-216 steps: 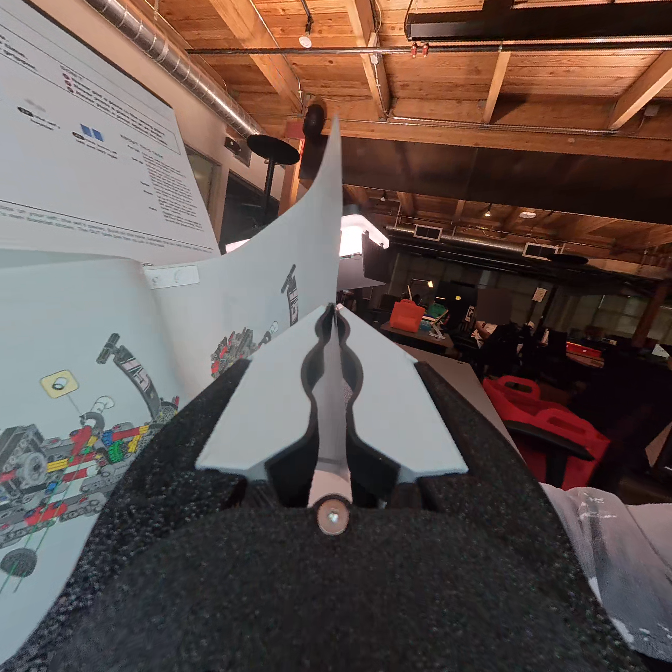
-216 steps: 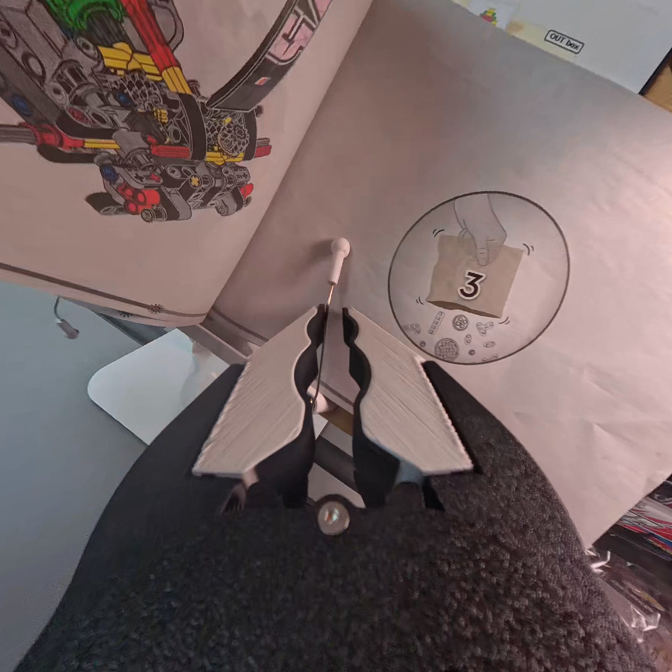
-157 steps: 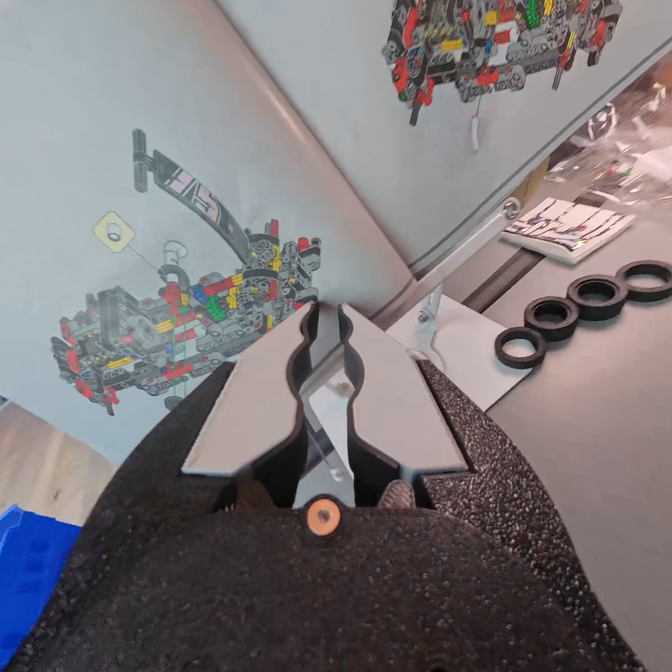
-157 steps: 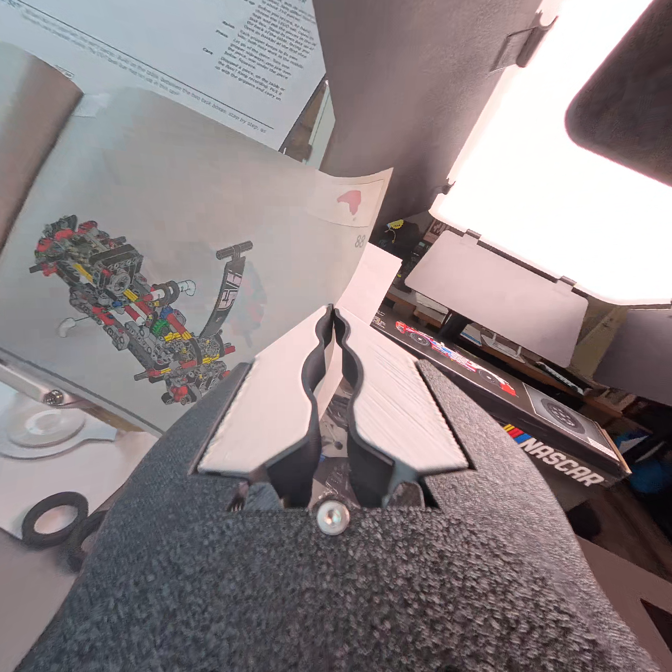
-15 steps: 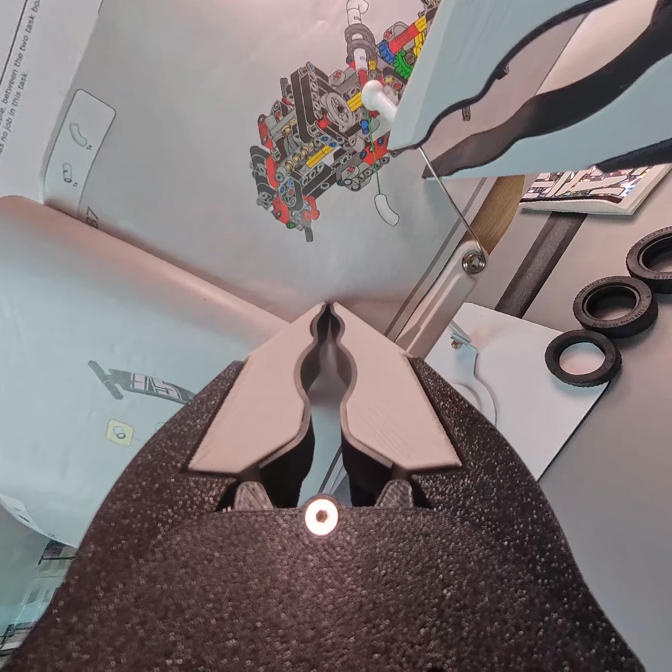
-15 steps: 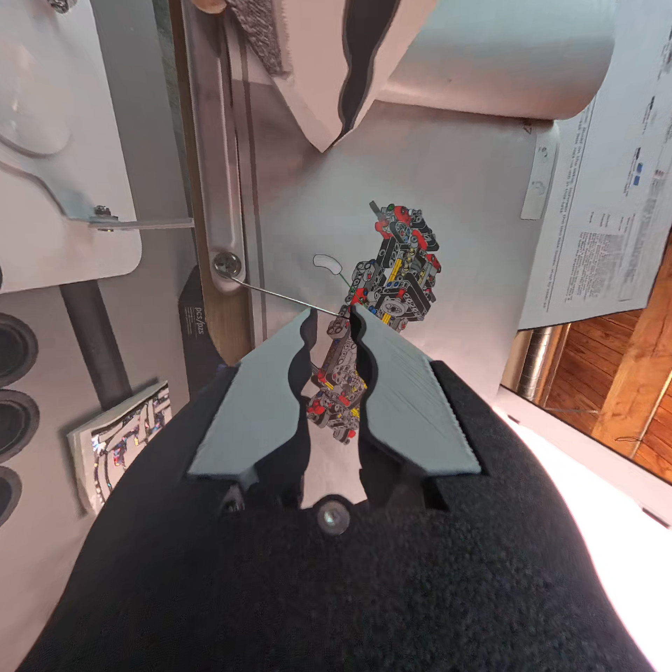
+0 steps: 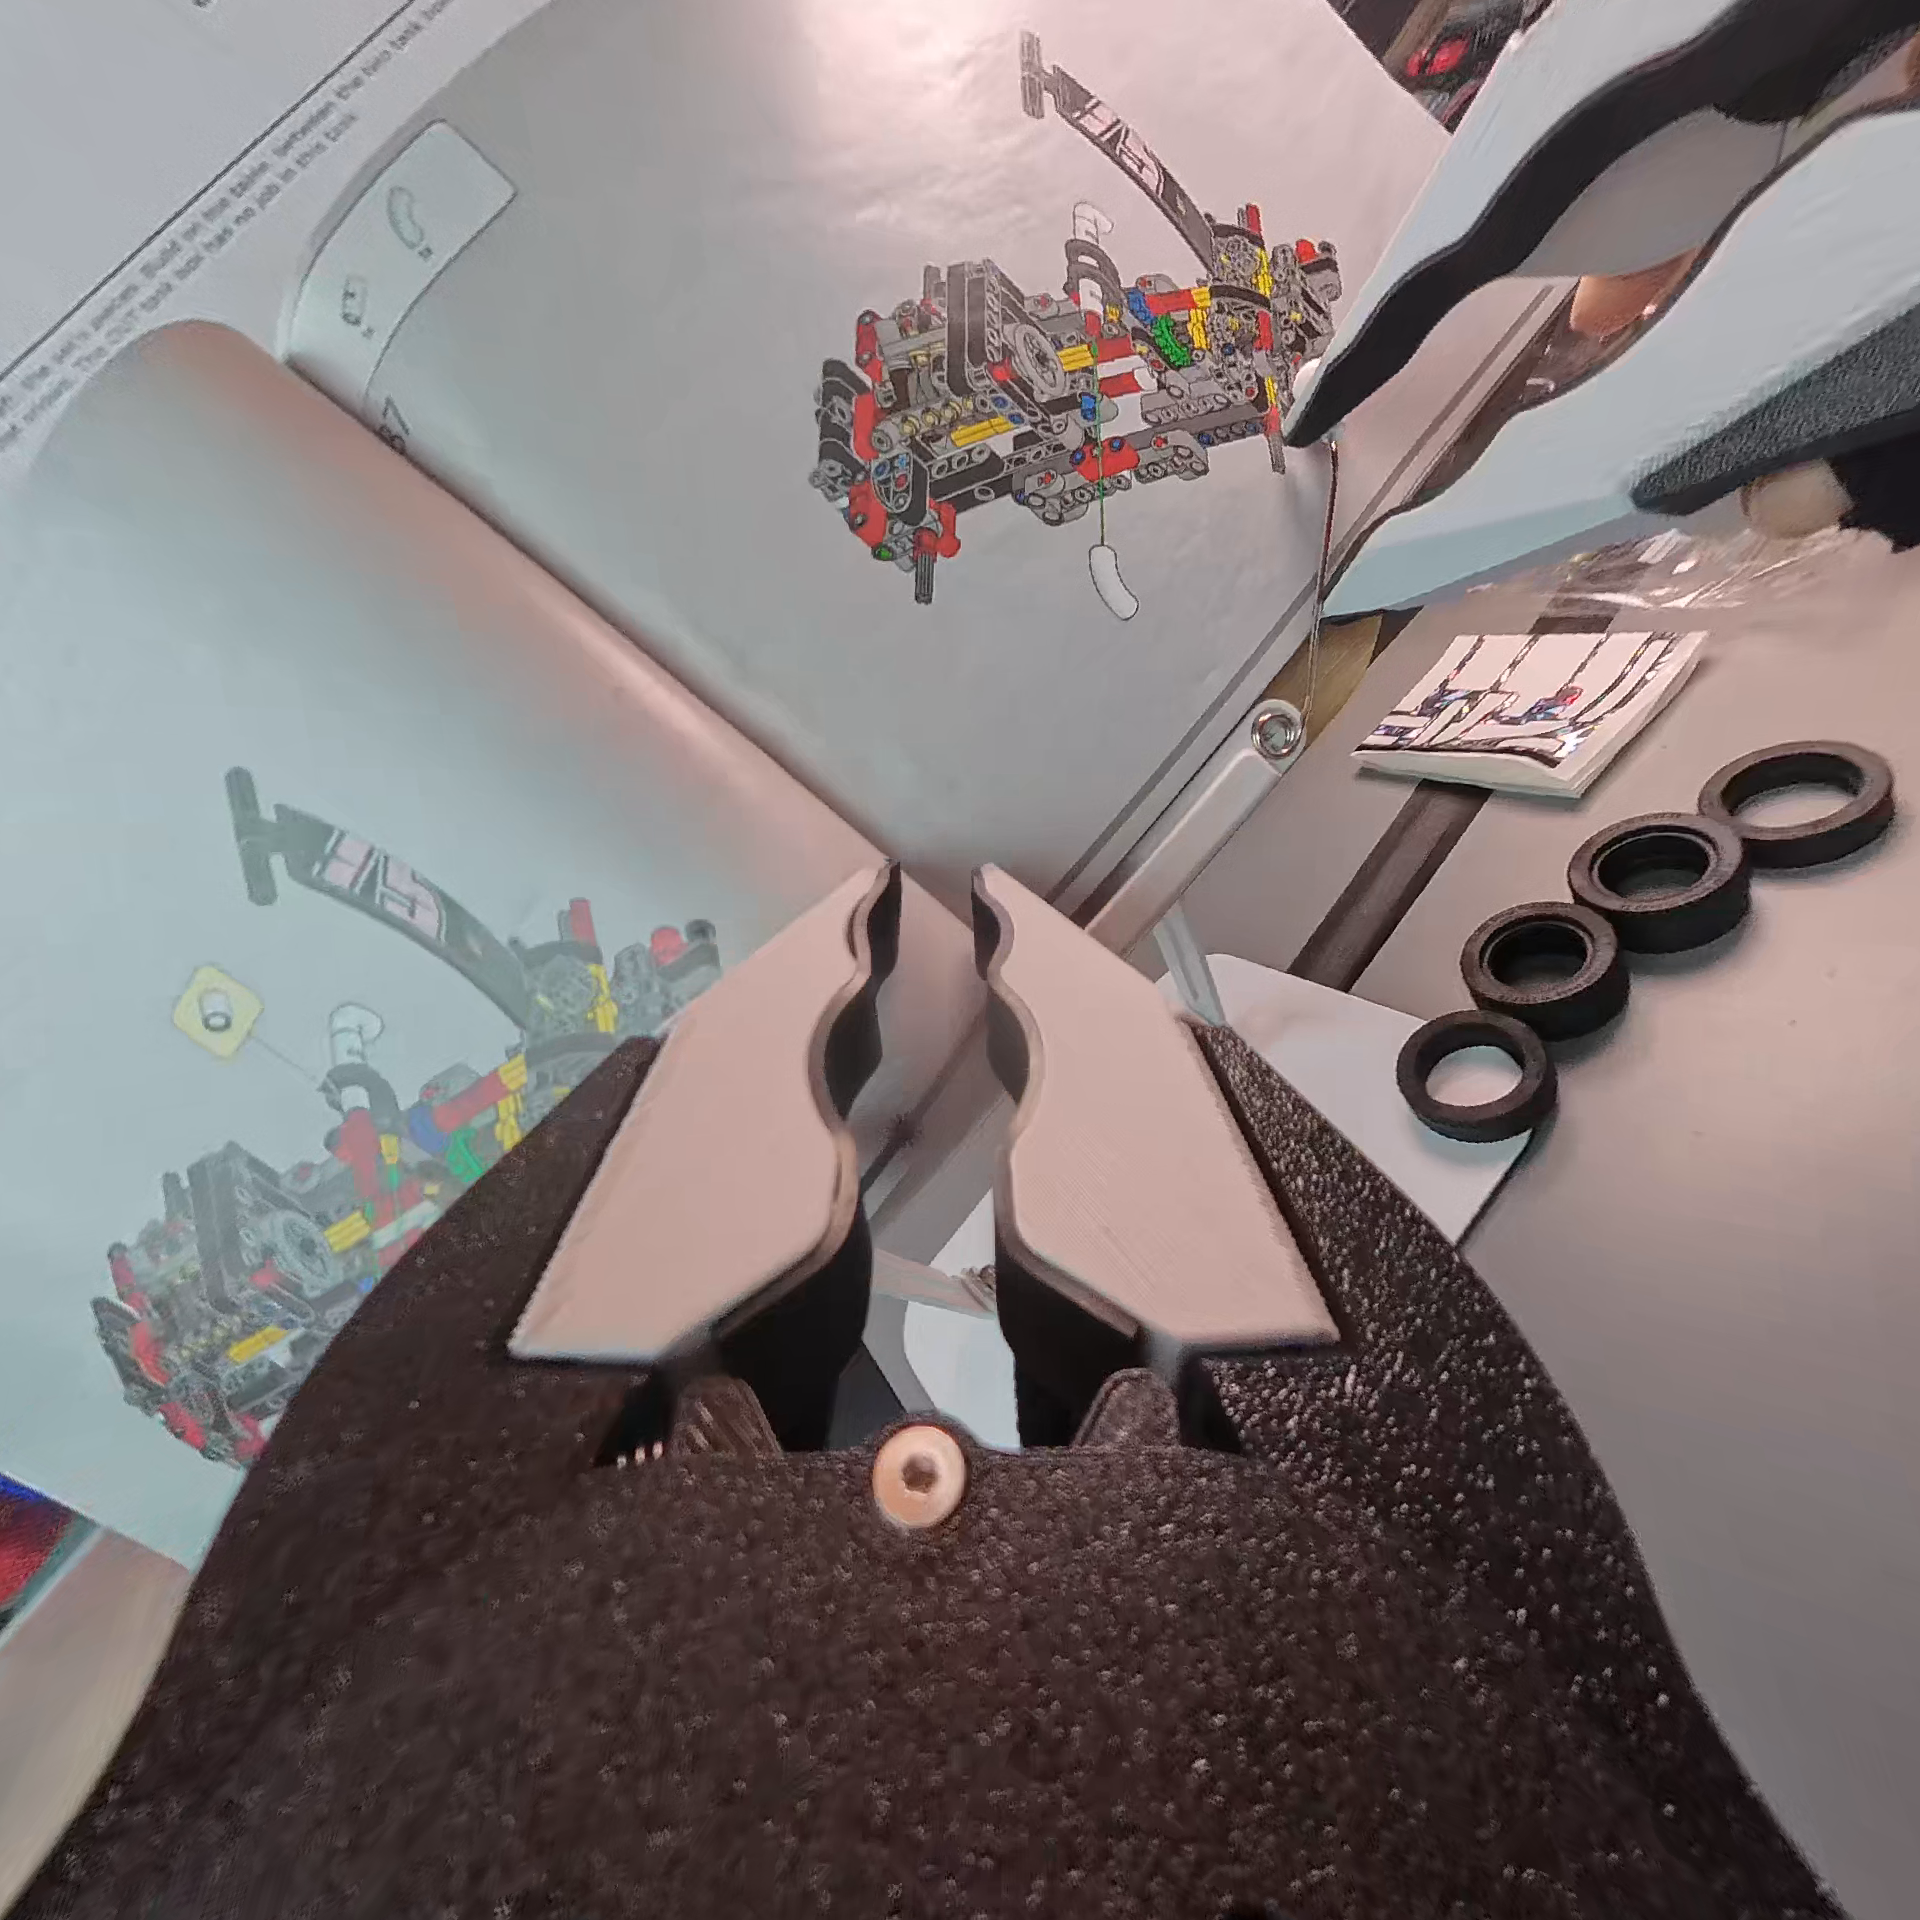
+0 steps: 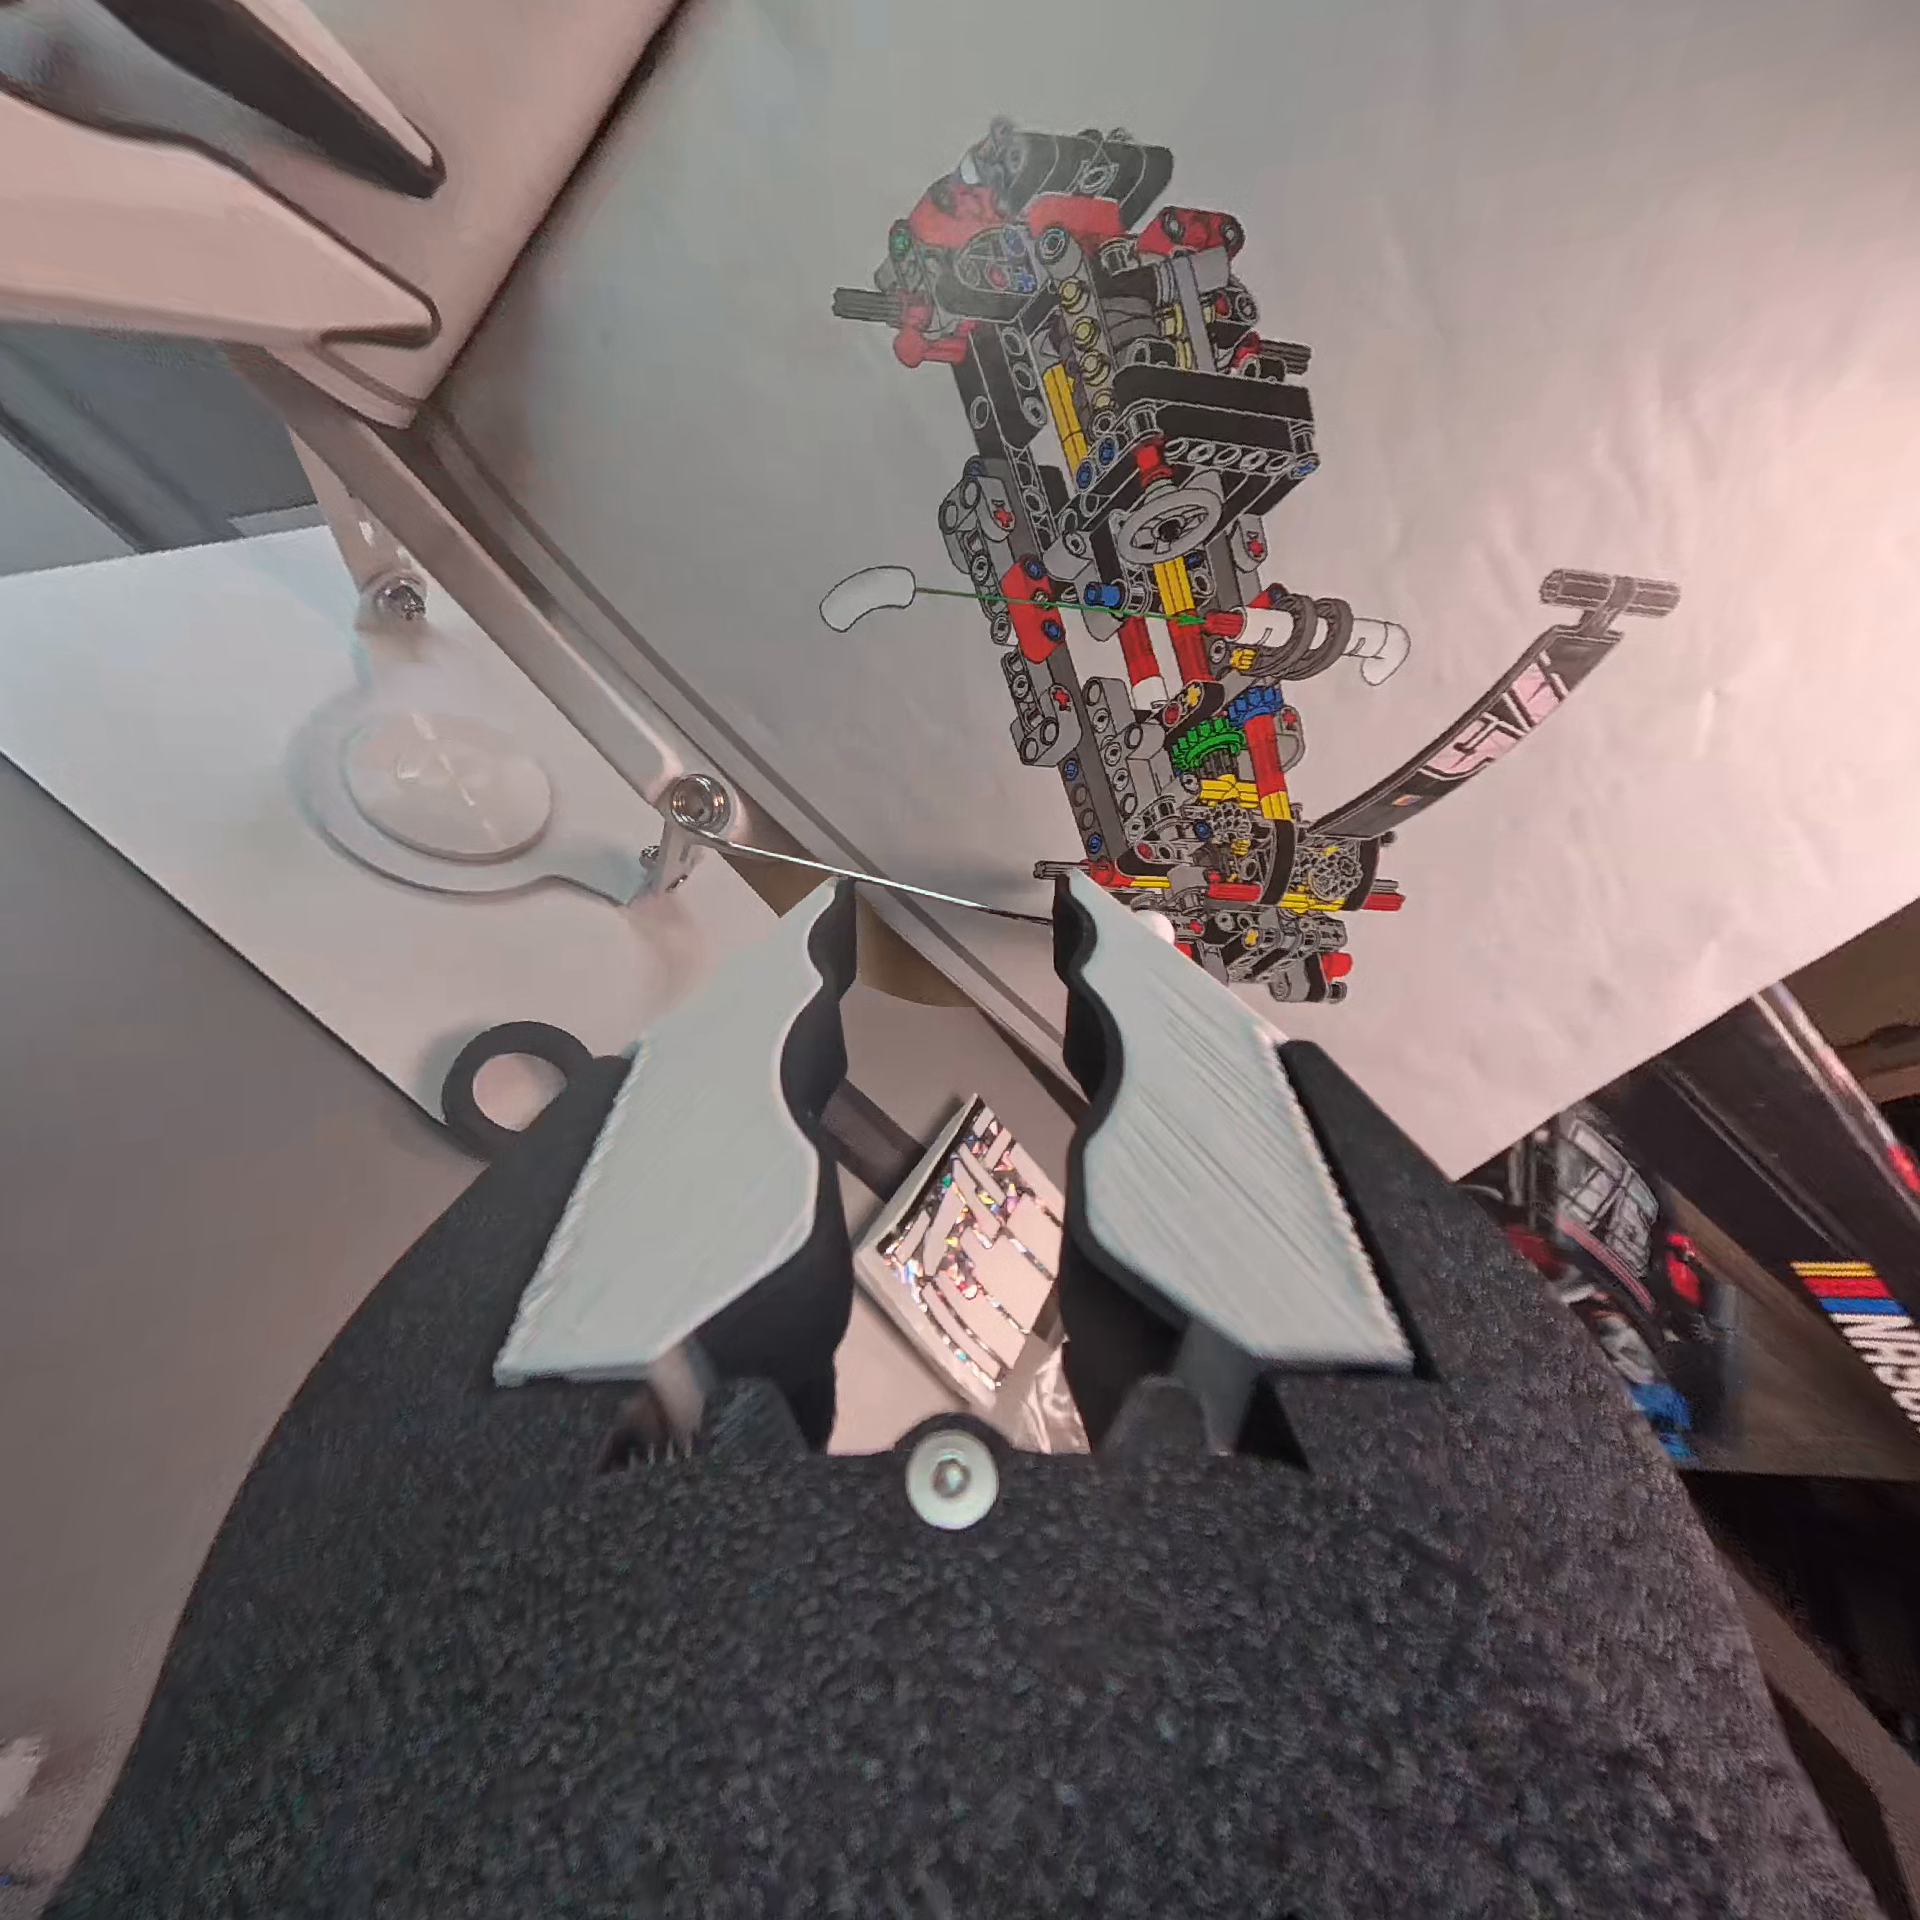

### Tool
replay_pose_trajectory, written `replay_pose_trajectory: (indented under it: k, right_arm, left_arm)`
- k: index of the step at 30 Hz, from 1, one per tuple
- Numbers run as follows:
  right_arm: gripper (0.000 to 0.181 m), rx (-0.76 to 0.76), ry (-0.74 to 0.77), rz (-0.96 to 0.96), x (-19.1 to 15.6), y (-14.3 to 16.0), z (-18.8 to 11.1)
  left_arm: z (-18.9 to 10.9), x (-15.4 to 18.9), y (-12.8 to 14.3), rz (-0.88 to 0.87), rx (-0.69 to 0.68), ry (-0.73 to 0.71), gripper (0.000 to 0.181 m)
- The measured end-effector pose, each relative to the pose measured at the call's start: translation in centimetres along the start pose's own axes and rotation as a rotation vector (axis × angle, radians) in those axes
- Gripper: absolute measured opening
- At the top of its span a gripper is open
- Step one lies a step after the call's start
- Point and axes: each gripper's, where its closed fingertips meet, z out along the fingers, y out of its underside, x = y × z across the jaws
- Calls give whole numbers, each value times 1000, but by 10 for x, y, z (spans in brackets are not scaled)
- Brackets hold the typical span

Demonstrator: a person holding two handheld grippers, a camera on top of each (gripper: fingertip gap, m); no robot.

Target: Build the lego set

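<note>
Lego instruction booklet [image 7: 623, 499] stands open on its metal stand [image 7: 1174, 831] so I can read it. My left gripper [image 7: 932, 904] is slightly parted and empty; my right gripper [image 8: 951, 904] is wide apart at the page-holder wire [image 8: 831, 871]. 4 tires [image 7: 1652, 935] wait on the worktop [image 7: 1714, 1351].

Left hand-held gripper [image 7: 935, 883]: two pale grey ribbed fingers [image 7: 717, 1153], black wavy inner edges, black grainy foam-like body, one round copper-toned screw [image 7: 920, 1475] centred at base. Right hand-held gripper [image 8: 951, 899]: same build, silver screw [image 8: 951, 1475].
</note>
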Motion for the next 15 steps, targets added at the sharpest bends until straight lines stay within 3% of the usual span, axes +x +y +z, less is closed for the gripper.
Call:
replay_pose_trajectory:
  k: [2,4,9,11,12,13,15]
  right_arm:
    - [46,31,84,-204,5,-6,-3]
    - [45,59,171,-530,4,-15,-4]
    - [46,116,221,-1020,-4,-29,-7]
    - [52,155,213,-1095,-3,-34,-11]
    - [31,221,251,-1087,1,-47,-19]
    - [20,282,285,-1079,5,-60,-28]
    - [31,263,259,-935,16,-70,-33]
  left_arm:
    - [-6,0,2,-75,12,28,14]
    - [-8,0,3,-126,15,53,16]
    - [-6,0,4,-160,10,70,14]
    - [-6,0,4,-166,11,68,14]
    - [-6,1,4,-169,11,67,15]
    - [-6,1,4,-170,11,67,14]
    - [-5,1,4,-173,11,66,13]
